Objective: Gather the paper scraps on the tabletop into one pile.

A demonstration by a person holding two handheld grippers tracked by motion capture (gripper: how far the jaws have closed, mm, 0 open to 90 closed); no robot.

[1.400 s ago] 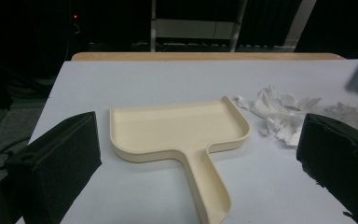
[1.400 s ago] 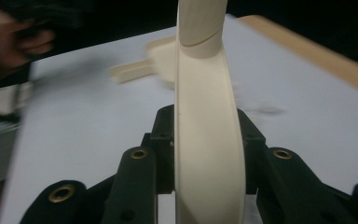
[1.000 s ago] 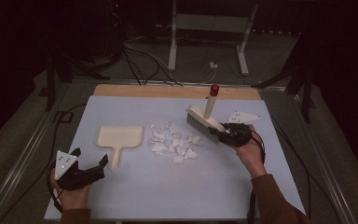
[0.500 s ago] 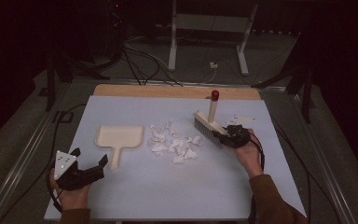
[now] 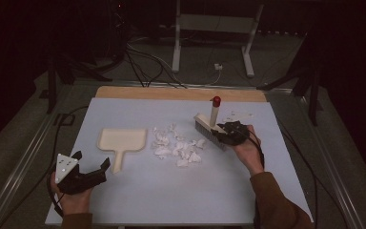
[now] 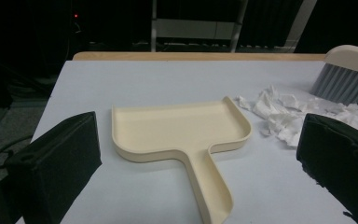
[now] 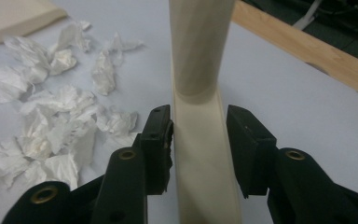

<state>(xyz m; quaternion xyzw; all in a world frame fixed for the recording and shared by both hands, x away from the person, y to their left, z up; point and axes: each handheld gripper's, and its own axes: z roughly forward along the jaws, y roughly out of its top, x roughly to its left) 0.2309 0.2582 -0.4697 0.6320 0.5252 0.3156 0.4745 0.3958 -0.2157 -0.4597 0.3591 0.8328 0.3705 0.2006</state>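
Pale blue table, wooden strip along far edge; dark room behind, cables on floor, white stand legs. Cream dustpan as landmark: flat on table, handle toward near edge. Paper scraps heaped just right of dustpan. Brush right of scraps, bristles down, red-tipped handle upright. Right gripper straddling brush back, jaws parted, left pad touching. Left gripper near dustpan handle, spread wide, holding nothing.

Pale blue table with wooden far edge, cream dustpan lay left of centre, crumpled white paper scraps in middle, brush touched down just right of them
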